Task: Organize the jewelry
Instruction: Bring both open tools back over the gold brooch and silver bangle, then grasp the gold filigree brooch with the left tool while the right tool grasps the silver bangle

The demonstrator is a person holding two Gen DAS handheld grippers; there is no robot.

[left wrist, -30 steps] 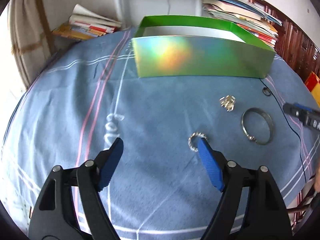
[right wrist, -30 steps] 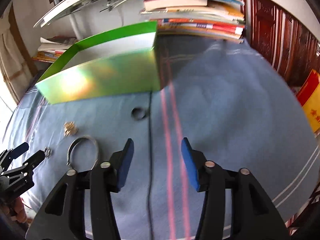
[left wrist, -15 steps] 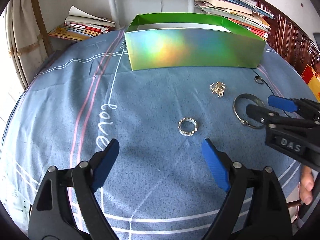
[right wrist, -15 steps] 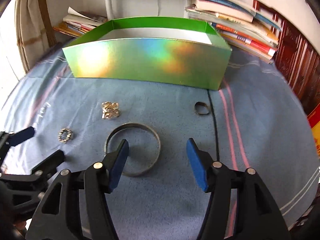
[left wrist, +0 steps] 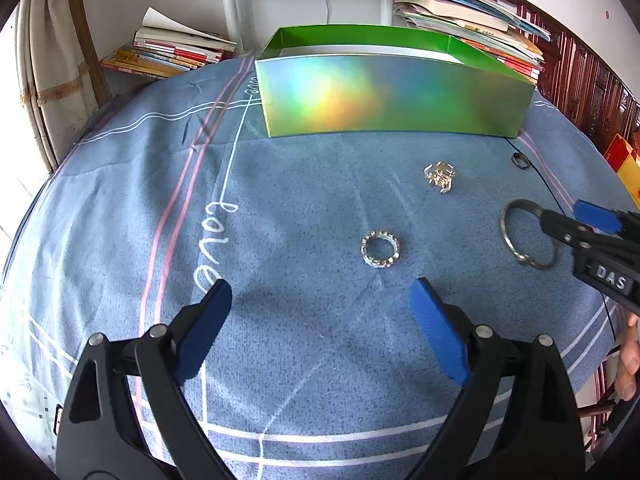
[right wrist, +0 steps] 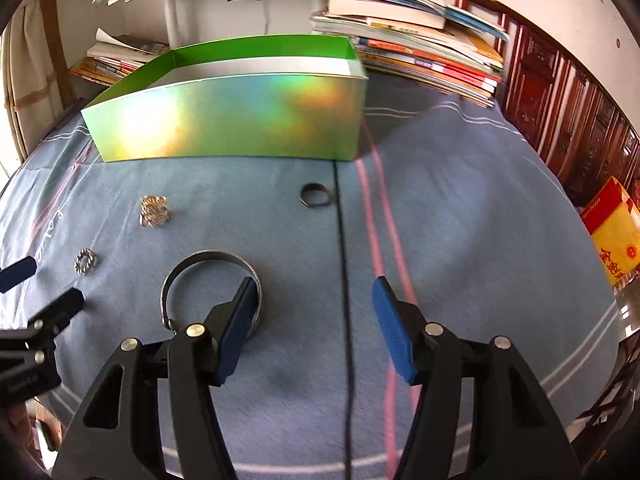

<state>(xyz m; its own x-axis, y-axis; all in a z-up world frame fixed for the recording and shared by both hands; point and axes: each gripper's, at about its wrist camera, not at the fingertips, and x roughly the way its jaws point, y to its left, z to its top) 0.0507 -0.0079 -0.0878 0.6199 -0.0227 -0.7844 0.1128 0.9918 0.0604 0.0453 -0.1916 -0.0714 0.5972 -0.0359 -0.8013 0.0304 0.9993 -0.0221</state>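
Left gripper [left wrist: 320, 320] has just been opening, jaws wide and empty, short of crown ring [left wrist: 380, 249]. Right gripper [right wrist: 314, 320] open, now straddling bangle's [right wrist: 208, 258] edge.

Green box [left wrist: 394, 94] walls off the far side; blue cloth [left wrist: 304, 184] before it lies open.

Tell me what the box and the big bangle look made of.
Box: thin card, it seems, with glossy holographic foil outside showing rainbow glare, plain green inside. Bangle: likely metal, a thin grey-silver band with dull shine and a small clasp; the alloy cannot be told.
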